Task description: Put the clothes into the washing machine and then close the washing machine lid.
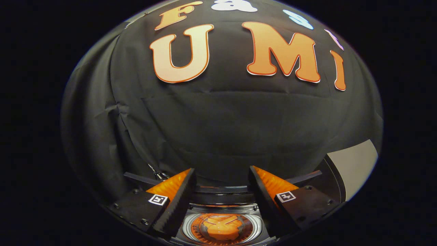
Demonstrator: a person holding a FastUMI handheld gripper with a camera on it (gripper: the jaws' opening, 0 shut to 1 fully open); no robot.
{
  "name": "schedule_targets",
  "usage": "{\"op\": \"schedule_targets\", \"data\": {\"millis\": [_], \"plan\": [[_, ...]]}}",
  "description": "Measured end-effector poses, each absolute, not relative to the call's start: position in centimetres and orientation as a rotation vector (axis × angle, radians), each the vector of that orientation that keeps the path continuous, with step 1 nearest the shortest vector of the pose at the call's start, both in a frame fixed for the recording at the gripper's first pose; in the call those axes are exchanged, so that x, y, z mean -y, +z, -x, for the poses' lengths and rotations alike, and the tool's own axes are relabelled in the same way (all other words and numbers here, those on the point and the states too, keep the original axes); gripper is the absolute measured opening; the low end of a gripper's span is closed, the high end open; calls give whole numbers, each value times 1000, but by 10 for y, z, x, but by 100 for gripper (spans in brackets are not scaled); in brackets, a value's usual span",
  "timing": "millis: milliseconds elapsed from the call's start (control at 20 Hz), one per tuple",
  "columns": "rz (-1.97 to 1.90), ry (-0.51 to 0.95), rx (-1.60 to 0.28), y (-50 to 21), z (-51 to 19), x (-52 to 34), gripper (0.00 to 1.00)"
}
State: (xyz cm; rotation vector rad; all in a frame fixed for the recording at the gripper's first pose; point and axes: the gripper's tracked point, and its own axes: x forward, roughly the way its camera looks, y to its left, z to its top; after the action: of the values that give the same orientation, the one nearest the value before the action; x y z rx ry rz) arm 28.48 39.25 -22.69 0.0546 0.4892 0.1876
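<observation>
Clothes [221,228], an orange bundle, lie at the bottom of the washing machine [222,200] drum, low in the middle of the frame, seen straight down through the round opening with its shiny metal ring. The gripper [222,177] hangs above that opening with its two fingers spread well apart and nothing between them; the bundle shows in the gap below and between the fingers, clear of both. Each finger carries a small square black-and-white marker [158,199] on its base. The machine's dark rear rim curves across just beyond the fingertips. At the lower right of the frame, past the right finger, a pale grey panel [353,167] with a dark edge stands tilted up; it may be the raised lid, though I cannot tell for sure. A thin dark bar [140,178] runs off behind the left finger. Black cloth wall [218,130] hangs behind everything, wrinkled along the left side.
</observation>
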Motion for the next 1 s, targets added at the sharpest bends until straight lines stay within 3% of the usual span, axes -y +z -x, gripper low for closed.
{"op": "schedule_targets", "data": {"millis": [1000], "plan": [[-58, 189, -453, -253, -195, -387, 99]]}}
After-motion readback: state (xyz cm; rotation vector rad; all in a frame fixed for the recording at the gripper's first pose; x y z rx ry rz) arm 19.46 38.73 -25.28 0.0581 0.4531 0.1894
